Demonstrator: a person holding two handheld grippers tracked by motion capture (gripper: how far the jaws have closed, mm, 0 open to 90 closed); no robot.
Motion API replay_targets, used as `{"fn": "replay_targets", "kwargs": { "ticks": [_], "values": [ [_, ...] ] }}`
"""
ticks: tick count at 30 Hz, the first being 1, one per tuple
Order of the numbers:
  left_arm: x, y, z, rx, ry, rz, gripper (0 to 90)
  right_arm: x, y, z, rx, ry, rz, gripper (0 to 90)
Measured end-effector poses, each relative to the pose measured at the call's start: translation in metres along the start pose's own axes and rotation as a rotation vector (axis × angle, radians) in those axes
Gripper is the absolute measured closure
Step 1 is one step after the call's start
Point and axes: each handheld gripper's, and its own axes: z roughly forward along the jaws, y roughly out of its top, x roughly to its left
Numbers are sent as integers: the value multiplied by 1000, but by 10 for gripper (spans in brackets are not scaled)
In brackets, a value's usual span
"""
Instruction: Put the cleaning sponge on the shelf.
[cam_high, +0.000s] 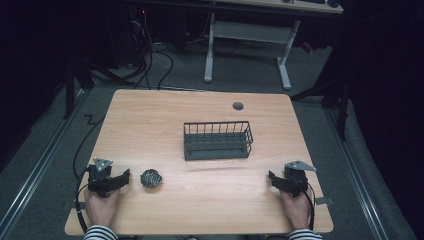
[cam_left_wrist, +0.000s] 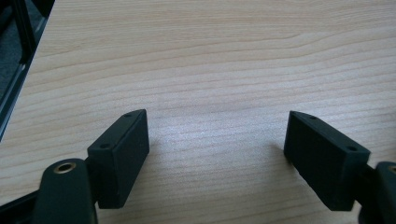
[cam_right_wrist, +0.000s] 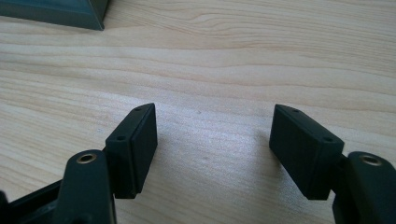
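Bench (cam_high: 200, 215): basket (cam_high: 217, 140) at centre; scrubber ball (cam_high: 151, 178), apparently, near-left, just right of left claw (cam_high: 125, 176); right claw (cam_high: 273, 178) near-right, well apart.

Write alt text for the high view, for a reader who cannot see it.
A person's hands rest at the near edge of a wooden table, each holding an open, empty gripper: the left gripper sits beside a small steel-wool scrubber, the right gripper at the opposite side. A dark wire basket stands mid-table, apart from both.
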Motion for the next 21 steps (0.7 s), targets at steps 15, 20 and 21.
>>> {"fn": "replay_targets", "kwargs": {
  "ticks": [15, 20, 21],
  "values": [
    [0, 0, 0, 2, -3, 2, 205, 1, 1, 1, 2, 14, -7, 315],
    [0, 0, 1, 2, -2, 1, 206, 5, 4, 1, 6, 27, -20, 411],
    [0, 0, 1, 2, -2, 1, 206, 5, 4, 2, 5, 28, -21, 424]
  ]
}}
